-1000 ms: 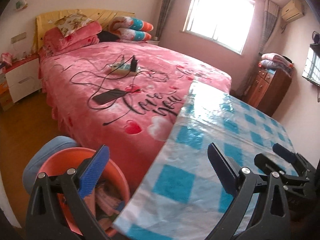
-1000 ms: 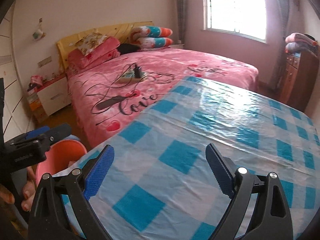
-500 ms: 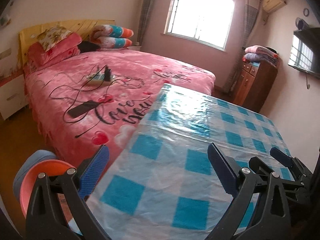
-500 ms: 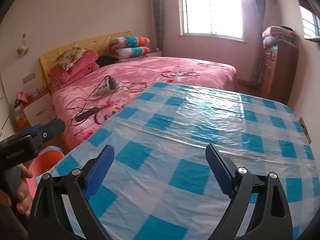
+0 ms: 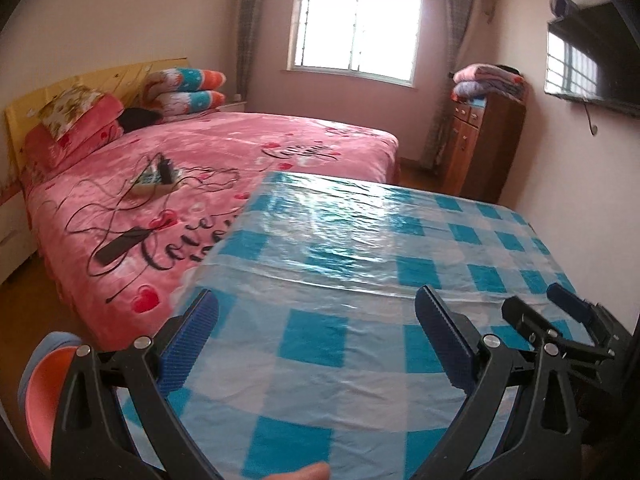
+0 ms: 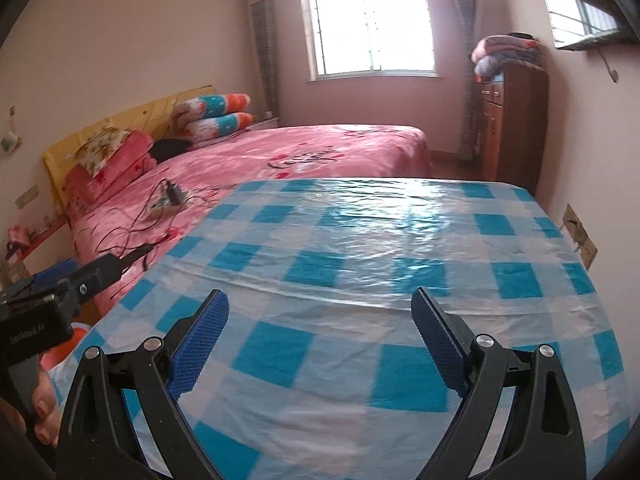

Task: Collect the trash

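My left gripper (image 5: 316, 340) is open and empty above the near edge of a table with a blue and white checked cloth (image 5: 360, 248). My right gripper (image 6: 320, 340) is open and empty over the same table (image 6: 380, 240). The right gripper also shows at the right of the left wrist view (image 5: 560, 316), and the left one at the left of the right wrist view (image 6: 92, 276). An orange bin (image 5: 40, 396) stands on the floor at the table's near left corner; only its rim shows. No trash is visible on the table.
A bed with a pink cover (image 5: 192, 184) lies left of the table, with a power strip and cables (image 5: 156, 178) and a dark flat device (image 5: 120, 246) on it. A wooden dresser (image 5: 484, 140) stands against the right wall. A wall socket (image 6: 578, 236) is beside the table.
Both grippers have swung right and up, away from the bin toward the table. The bin has slid to the lower left edge of the left wrist view. Both stay open.
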Motion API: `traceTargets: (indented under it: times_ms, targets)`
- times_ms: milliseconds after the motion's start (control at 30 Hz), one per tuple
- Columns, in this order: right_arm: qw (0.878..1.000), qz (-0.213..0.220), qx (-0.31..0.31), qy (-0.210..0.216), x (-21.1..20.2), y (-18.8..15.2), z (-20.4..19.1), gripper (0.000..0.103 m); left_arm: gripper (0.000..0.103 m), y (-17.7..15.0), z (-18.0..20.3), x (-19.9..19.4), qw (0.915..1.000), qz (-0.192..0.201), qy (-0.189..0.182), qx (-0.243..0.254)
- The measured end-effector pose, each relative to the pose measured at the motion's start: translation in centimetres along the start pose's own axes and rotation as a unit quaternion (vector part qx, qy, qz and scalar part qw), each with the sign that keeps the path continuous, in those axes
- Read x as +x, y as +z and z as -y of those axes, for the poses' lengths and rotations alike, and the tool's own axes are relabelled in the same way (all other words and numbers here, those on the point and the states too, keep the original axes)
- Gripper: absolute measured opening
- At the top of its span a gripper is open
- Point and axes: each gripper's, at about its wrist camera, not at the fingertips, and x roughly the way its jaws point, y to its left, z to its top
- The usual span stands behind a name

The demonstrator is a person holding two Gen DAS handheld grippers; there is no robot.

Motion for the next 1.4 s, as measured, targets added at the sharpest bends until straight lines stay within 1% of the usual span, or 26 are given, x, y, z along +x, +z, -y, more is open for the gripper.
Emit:
traceTargets:
  times_ms: [167,367,467,667,867,1033,1133,1233,1333,1400]
  targets:
    - [1.0,0.008,0.008,-0.024,-0.2,-0.1,2.4,0.092,0.099,0.0,2.5,1.2,0.9999,-0.004,-0.01,0.01]
    - [0.999,0.006,0.013,-0.048,0.2,-0.4,4.7,0.091,0.099,-0.2,5.3,2.4,0.9995,-0.013,-0.018,0.022]
    - [0.999,0.008,0.024,-0.048,0.2,-0.4,5.6,0.092,0.099,-0.2,6.3,2.9,0.9993,-0.017,-0.021,0.028]
    - [0.998,0.006,0.031,-0.059,0.0,-0.3,7.1,0.092,0.099,-0.3,8.4,4.0,0.9987,-0.026,-0.026,0.035]
    - [0.997,0.0,0.036,-0.062,0.0,-0.4,8.1,0.092,0.099,-0.6,9.8,4.6,0.9983,-0.033,-0.027,0.04]
    - [0.997,-0.003,0.04,-0.06,-0.1,-0.4,8.5,0.094,0.099,-0.8,10.5,4.9,0.9979,-0.039,-0.024,0.045]
    - [0.997,-0.015,0.045,-0.058,0.1,-0.4,8.8,0.094,0.099,-0.9,10.9,5.2,0.9977,-0.045,-0.022,0.046]
    - [0.996,-0.038,0.056,-0.055,0.8,-0.3,9.1,0.095,0.099,-1.3,11.1,6.1,0.9964,-0.068,-0.024,0.045]
    - [0.994,-0.066,0.067,-0.062,1.6,-0.3,9.7,0.095,0.099,-1.6,11.3,7.2,0.9947,-0.089,-0.011,0.049]
    - [0.991,-0.088,0.076,-0.061,2.3,-0.2,10.1,0.095,0.099,-1.8,11.3,8.2,0.9926,-0.111,-0.002,0.049]
